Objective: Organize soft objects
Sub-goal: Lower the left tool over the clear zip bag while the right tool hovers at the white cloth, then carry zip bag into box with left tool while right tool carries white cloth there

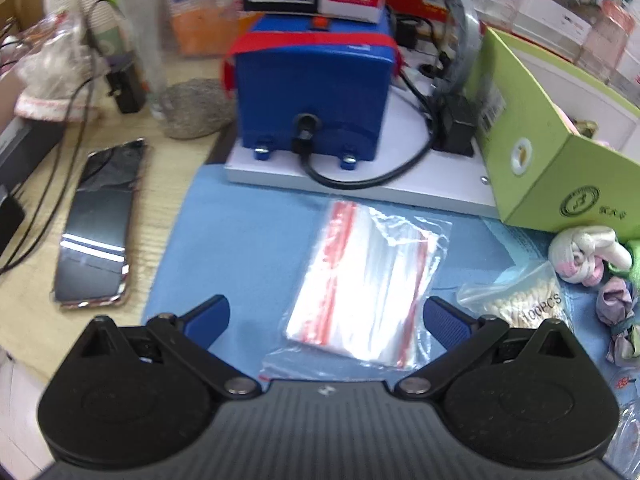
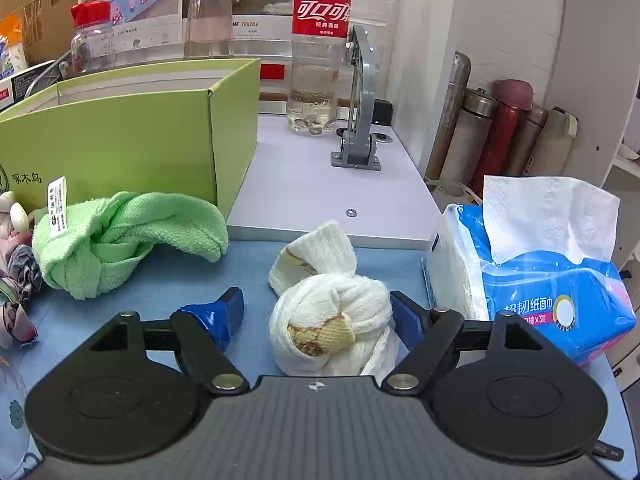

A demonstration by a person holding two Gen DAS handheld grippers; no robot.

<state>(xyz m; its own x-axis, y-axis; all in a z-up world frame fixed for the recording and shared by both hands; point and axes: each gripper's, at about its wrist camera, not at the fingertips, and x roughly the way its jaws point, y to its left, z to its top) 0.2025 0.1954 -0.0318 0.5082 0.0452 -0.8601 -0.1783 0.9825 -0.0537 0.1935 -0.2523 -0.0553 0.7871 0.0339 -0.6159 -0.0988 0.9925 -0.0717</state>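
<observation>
right gripper low over the blue mat, fingers apart and straddling the knotted white towel; right finger looks to be touching the cloth, left finger stands clear of it, nothing clamped yet. green towel, also knotted, lies to the left against the open green box; tissue pack just right of the white towel. left gripper hovers with fingers wide apart over a stack of zip bags, holding nothing; a small plush toy and a bag of cotton swabs sit to its right by the box corner. step in hand, as i judge it: pickup of the white towel, probably bound for the green box. next move calls for closing squarely on the knot's bulk, then lifting clear of the tissue pack and over the box wall.
</observation>
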